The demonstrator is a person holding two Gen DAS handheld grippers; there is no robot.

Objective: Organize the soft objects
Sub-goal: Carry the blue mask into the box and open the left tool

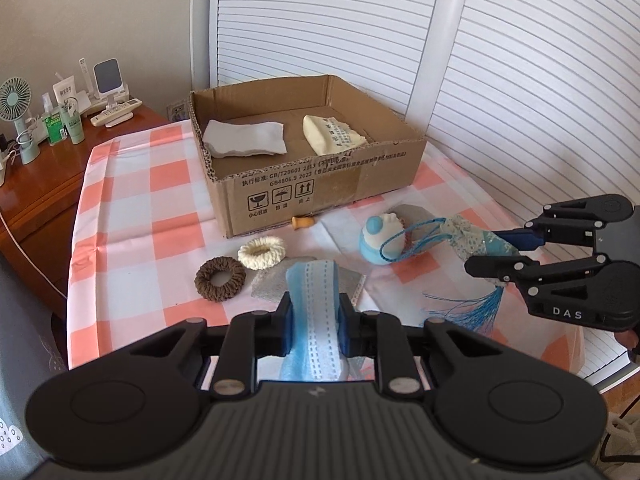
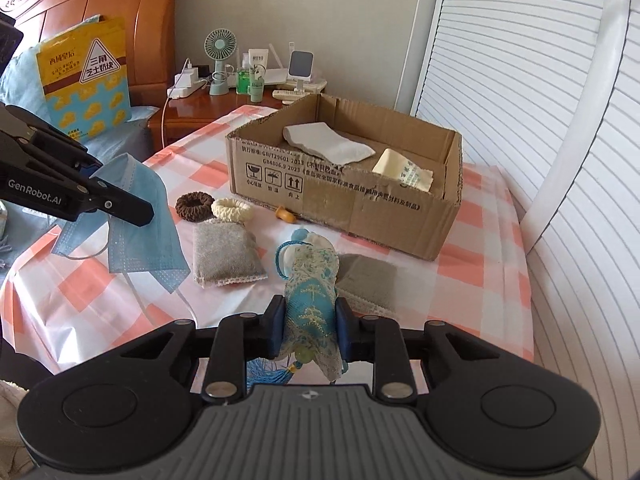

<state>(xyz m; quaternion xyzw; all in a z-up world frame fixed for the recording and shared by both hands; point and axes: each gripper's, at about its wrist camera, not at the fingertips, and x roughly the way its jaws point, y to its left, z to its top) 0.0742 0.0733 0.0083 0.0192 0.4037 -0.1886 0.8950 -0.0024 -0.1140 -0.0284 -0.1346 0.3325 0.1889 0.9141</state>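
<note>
Pinched between the pads of the left claw [image 1: 314,316], a blue face mask [image 1: 316,300] hangs above the checked surface [image 1: 132,216]; the right claw [image 2: 310,326] is clamped on an embroidered sachet [image 2: 312,292], also lifted. Its tassel [image 1: 484,304] and cord loop [image 1: 404,244] dangle near the blue-and-white plush [image 1: 378,242] and could snag it. Either limp piece may catch the cardboard box [image 1: 320,188] wall, or slip free short of it.

open cardboard box [image 2: 344,196] at rear of checked tablecloth [image 2: 480,264]; white folded cloth [image 2: 326,146] in box, left; cream printed pouch [image 2: 402,170] in box, right. brown knitted ring [image 2: 195,207] left of, touching, cream knitted ring [image 2: 231,209], before box. grey lace-edged sachet [image 2: 226,256] before rings.
</note>
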